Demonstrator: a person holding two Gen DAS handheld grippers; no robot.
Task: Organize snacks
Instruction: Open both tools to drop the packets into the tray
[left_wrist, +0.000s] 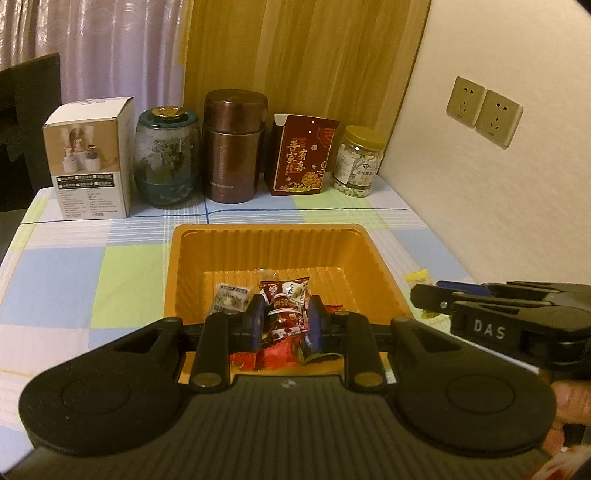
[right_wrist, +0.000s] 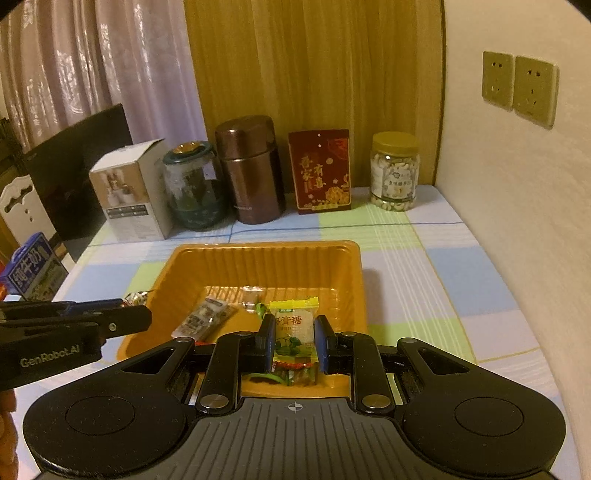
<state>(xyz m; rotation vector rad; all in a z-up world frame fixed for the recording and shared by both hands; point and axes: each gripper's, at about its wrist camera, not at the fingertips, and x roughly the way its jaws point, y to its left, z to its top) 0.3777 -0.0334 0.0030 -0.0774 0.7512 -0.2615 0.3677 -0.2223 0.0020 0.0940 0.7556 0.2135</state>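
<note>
**Snack tray and two loaded grippers: holdings recorded**

Table (right_wrist: 461, 258): flat top under a checked cloth of pale blue, green and lilac squares, running ahead of both sets of fingers to the wall.

Orange tray (left_wrist: 207, 236): moulded plastic, ribbed walls, rounded corners, set on the cloth directly ahead of and below both grippers. It held loose wrapped snacks, among them a grey printed sachet (right_wrist: 205, 317) ahead and left of the right fingers.

Back row, far beyond the fingertips: white carton (left_wrist: 90, 158), glass jar with dark green lid (left_wrist: 166, 158), bronze metal flask (left_wrist: 234, 147), red gift box (left_wrist: 301, 155), clear jar of pale nuts (left_wrist: 358, 162).

Left gripper (left_wrist: 286, 325): black, held level and pointing forward over the tray's near edge. Its blue-padded fingers stood narrowly apart, clamped on a red-and-white snack packet (left_wrist: 284, 314), crinkled and glossy, which stood upright between them.

Right gripper (right_wrist: 294, 338): same build, level, forward, over the near rim, just beside the left. Fingers were closed against a yellow-topped candy packet (right_wrist: 293, 332), translucent film, white centre, green print, hanging upright between the pads.

One more yellow wrapper (left_wrist: 417, 277) lay on the cloth outside the tray, right of the left fingers.
</note>
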